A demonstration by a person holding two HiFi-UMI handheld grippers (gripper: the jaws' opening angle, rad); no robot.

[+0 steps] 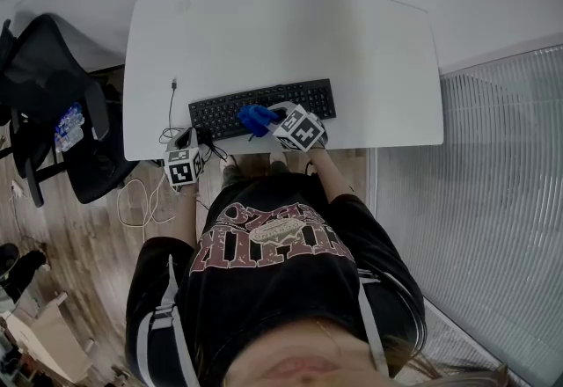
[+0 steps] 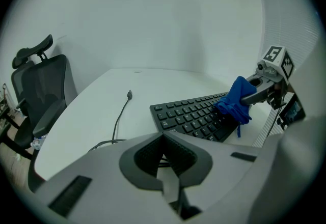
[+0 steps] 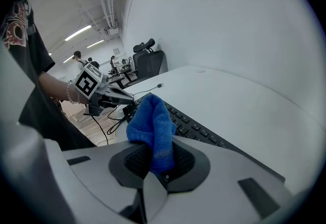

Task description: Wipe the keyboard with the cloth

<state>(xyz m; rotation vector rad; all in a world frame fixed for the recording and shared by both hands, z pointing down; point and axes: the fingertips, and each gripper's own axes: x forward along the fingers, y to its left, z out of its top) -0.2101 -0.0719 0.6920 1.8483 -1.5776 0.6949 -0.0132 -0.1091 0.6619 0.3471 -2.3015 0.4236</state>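
Observation:
A black keyboard (image 1: 303,98) lies near the front edge of the white table (image 1: 281,33). My right gripper (image 1: 269,120) is shut on a blue cloth (image 1: 255,119) and holds it over the middle-left keys. In the right gripper view the cloth (image 3: 153,126) bulges up from between the jaws, with the keyboard (image 3: 198,129) just beyond. My left gripper (image 1: 199,145) hovers at the keyboard's left end by the table's front edge; its jaws (image 2: 163,159) are shut with nothing in them. From the left gripper view I see the keyboard (image 2: 188,116), the cloth (image 2: 237,101) and the right gripper (image 2: 253,97).
A thin cable with a plug (image 1: 172,93) runs across the table left of the keyboard and hangs off the front edge in loops (image 1: 141,200). A black office chair (image 1: 53,86) stands at the left. A ribbed wall panel (image 1: 493,200) is at the right.

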